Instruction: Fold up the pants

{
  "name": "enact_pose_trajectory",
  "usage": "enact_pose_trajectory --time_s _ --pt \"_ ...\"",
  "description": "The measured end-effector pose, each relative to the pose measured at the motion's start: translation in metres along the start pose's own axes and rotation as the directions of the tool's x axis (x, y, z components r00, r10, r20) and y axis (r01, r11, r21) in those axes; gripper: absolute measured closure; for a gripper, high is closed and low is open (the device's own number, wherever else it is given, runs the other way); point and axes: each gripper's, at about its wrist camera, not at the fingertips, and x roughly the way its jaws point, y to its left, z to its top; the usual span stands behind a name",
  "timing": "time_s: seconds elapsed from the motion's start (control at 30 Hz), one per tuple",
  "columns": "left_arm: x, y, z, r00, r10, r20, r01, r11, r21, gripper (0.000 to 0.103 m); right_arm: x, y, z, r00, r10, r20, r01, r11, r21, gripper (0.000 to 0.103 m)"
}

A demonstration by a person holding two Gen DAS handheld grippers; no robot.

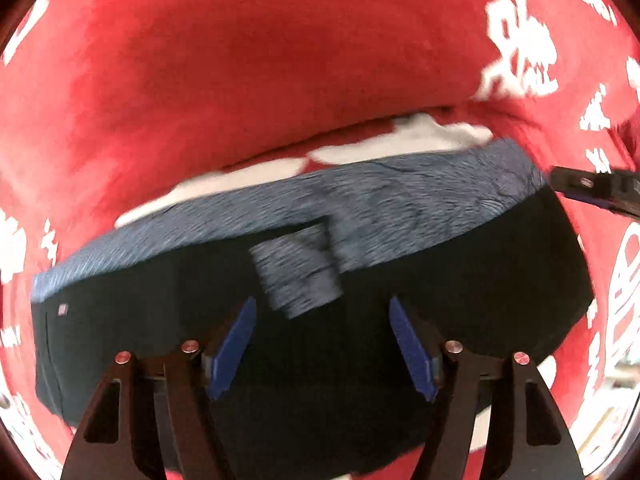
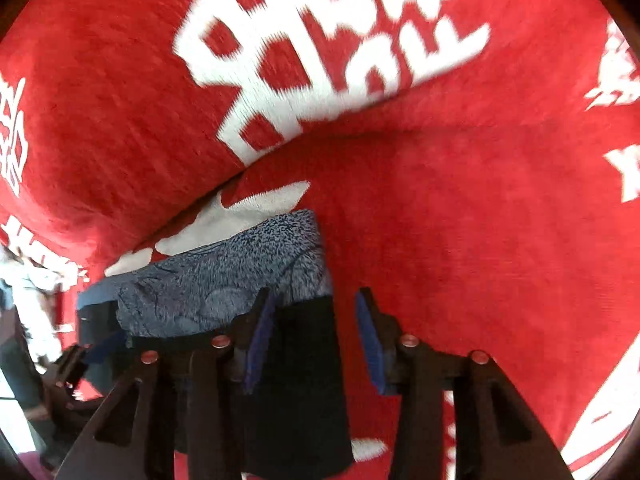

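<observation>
Pants (image 1: 304,360): one pair, dark outer cloth with a grey-blue fleecy lining turned up along the far edge, lying in a compact bundle on a red cover (image 1: 240,60) printed with white characters; from the shape I judge it already folded at least once, though I cannot say how many folds remain. Loose strip (image 1: 296,272): grey, lying across the dark cloth just ahead of my left gripper (image 1: 322,344); blurred, so I cannot tell whether it is a tie or a tab. Hazards: the cover is soft and creased, so a low pinch could gather red cloth along with the garment; the stray strip could catch in a finger and drag the layers askew; gripping only the top layer would let the fold slide open. Left gripper: jaws wide apart, nothing between them, poised over the dark cloth; contact I cannot confirm. Right gripper (image 2: 316,340): jaws likewise well apart, straddling the right-hand edge of the bundle, one blue pad (image 2: 260,344) over the dark cloth and the other over the cover, holding nothing that I can see. Its tip shows at the far right of the left view, near the bundle's corner.
</observation>
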Motion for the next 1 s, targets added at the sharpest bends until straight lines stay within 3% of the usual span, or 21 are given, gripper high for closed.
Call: enact_pose_trajectory --time_s 0.1,0.23,0.37,0.47,0.57,0.73,0.77,0.9,0.93,0.97,1.0 --pt "-0.012 0.030 -0.011 1.000 0.022 0.012 -0.021 0.997 -0.076 0.033 -0.031 0.028 -0.010 0.996 0.051 0.073 -0.043 0.993 -0.107 0.056" --pt "-0.011 0.058 -0.021 1.000 0.027 -0.014 -0.028 0.990 -0.142 0.033 -0.038 0.093 -0.037 0.991 0.124 0.056 -0.099 0.940 -0.325 0.049" --pt "-0.005 0.061 -0.020 1.000 -0.011 0.009 0.012 0.991 -0.136 0.033 -0.020 0.146 -0.092 0.998 0.026 0.051 0.009 0.801 -0.598 0.049" --pt "0.012 0.054 -0.017 1.000 0.012 0.002 -0.012 0.995 -0.098 0.033 -0.011 0.157 -0.108 0.997 -0.025 0.073 0.067 0.739 -0.671 0.049" --pt "0.019 0.057 -0.019 1.000 0.027 0.012 -0.025 0.994 -0.110 0.024 -0.003 0.164 -0.115 0.996 -0.048 0.079 0.090 0.692 -0.716 0.049" --pt "0.020 0.076 -0.024 1.000 -0.003 -0.008 0.002 0.983 -0.185 0.024 0.008 0.178 -0.132 0.989 -0.077 0.126 0.148 0.517 -0.843 0.049" --pt "0.020 0.078 -0.025 1.000 0.000 -0.010 -0.002 0.982 -0.188 0.024 0.011 0.182 -0.137 0.988 -0.084 0.128 0.153 0.502 -0.851 0.049" --pt "0.015 0.089 -0.030 1.000 0.003 -0.014 -0.005 0.980 -0.197 0.024 0.020 0.185 -0.135 0.988 -0.097 0.119 0.152 0.478 -0.865 0.053" --pt "0.013 0.090 -0.031 1.000 0.002 -0.016 -0.006 0.980 -0.201 0.024 0.027 0.186 -0.133 0.989 -0.103 0.102 0.140 0.487 -0.862 0.072" --pt "0.010 0.092 -0.032 1.000 0.001 -0.016 -0.004 0.978 -0.208 0.024 0.028 0.185 -0.126 0.995 -0.090 0.043 0.084 0.531 -0.843 0.091" --pt "0.004 0.094 -0.032 1.000 -0.003 -0.012 0.000 0.977 -0.213 0.024 0.027 0.184 -0.120 0.996 -0.083 0.020 0.064 0.571 -0.819 0.093"
